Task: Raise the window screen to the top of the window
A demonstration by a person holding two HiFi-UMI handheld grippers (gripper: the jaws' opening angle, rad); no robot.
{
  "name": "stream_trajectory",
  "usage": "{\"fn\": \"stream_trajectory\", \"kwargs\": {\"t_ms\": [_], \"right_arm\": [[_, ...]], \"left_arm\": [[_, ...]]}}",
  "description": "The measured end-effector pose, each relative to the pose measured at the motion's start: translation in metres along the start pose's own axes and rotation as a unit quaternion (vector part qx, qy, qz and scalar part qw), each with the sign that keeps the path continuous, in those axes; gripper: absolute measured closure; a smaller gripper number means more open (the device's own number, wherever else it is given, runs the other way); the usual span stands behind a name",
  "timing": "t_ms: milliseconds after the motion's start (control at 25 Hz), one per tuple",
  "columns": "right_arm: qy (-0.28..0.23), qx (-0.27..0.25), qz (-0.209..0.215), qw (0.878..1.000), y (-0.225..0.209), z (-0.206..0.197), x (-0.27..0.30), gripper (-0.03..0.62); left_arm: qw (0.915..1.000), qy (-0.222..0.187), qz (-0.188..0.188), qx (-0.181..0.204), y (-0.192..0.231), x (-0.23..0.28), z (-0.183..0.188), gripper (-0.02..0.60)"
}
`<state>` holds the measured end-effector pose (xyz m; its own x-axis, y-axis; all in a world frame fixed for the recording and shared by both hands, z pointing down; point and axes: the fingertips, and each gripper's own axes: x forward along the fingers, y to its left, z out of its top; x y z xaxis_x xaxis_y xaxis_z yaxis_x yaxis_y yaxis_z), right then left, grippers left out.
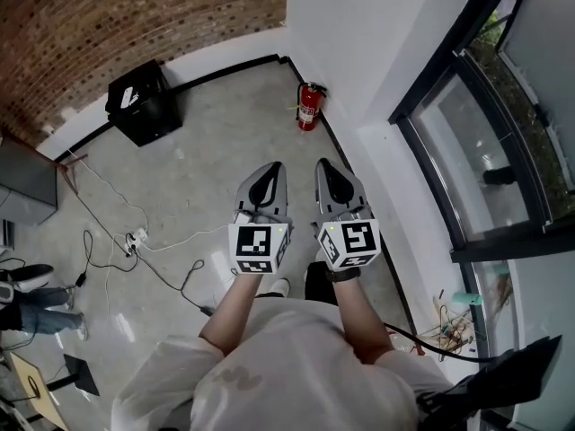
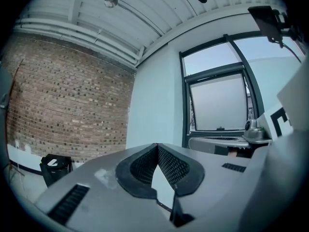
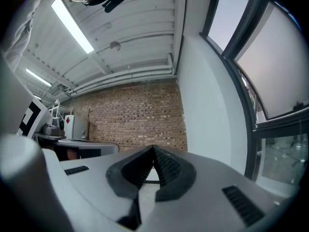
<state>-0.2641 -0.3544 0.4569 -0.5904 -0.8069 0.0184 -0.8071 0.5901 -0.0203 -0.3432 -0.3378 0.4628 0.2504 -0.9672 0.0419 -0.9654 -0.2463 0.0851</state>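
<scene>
A fire extinguisher (image 1: pixel 308 108) stands near the floor's (image 1: pixel 216 142) far corner, below the wall holding the window (image 1: pixel 467 151) at the right. A box (image 1: pixel 144 104) sits left of it against the brick wall (image 1: pixel 135 25), and cables (image 1: pixel 108 206) lie nearer.

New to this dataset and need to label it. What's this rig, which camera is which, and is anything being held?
There is no robot. A person holds a two-jaw tool in each hand. The head view comes from a camera on their head that looks steeply down. It shows the left hand-held gripper and the right hand-held gripper side by side above a concrete floor. On the floor are a fire extinguisher, a black box and cables. The window is on the right. The other two views come from cameras that ride on the grippers and look along their jaws. Both pairs of jaws are shut, with nothing between them.
</scene>
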Motion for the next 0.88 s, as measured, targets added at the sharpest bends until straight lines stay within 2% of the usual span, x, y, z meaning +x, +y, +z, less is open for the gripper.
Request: {"fn": "stream_trajectory", "kwargs": {"t_ms": [280, 440, 640, 880], "right_arm": [[-0.023, -0.004, -0.006, 1.000, -0.118, 0.029, 0.036, 0.592], [-0.035, -0.016, -0.025, 0.999, -0.178, 0.047, 0.043, 0.592], [-0.045, -0.023, -0.085, 0.995, -0.268, 0.051, 0.018, 0.592], [-0.050, -0.024, -0.185, 0.981, -0.363, 0.052, -0.033, 0.592]], "left_arm": [[0.9998, -0.015, -0.009, 0.010, -0.052, 0.108, 0.022, 0.581], [0.9994, -0.022, -0.025, 0.013, -0.079, 0.168, 0.033, 0.581], [0.9960, -0.026, -0.083, 0.020, -0.151, 0.228, 0.034, 0.581], [0.9830, -0.010, -0.181, 0.028, -0.245, 0.292, 0.024, 0.581]]}}
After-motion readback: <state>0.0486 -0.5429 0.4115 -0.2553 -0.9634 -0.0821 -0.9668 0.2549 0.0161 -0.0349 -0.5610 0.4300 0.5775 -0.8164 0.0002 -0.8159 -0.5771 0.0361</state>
